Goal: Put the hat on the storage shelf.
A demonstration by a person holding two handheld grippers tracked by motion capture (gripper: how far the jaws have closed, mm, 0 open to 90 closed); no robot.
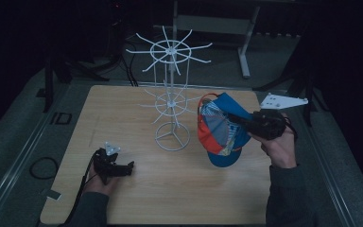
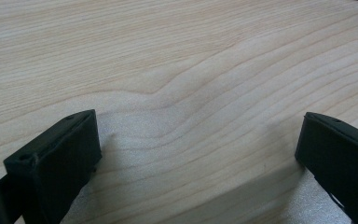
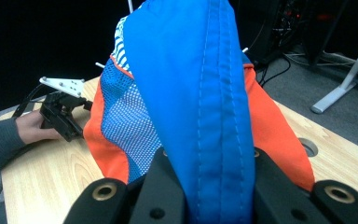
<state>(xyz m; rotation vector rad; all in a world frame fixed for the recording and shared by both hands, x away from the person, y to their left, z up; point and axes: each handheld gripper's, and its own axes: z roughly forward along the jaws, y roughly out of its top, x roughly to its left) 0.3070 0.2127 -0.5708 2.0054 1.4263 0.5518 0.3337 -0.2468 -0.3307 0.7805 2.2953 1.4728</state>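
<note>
Bare table (image 1: pixel 137 198) across the front, white wire rack (image 1: pixel 171 101) blocking the centre, cap (image 1: pixel 220 130) just beside it

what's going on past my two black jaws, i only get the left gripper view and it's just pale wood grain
Observer: The left gripper rests open on the pale wooden table.
Operator: where's the other one
Observer: The right gripper is shut on a blue and orange fabric cap.
Operator: anything else on the table
Observer: A white wire rack with radiating prongs stands mid-table, just left of the cap.
</note>
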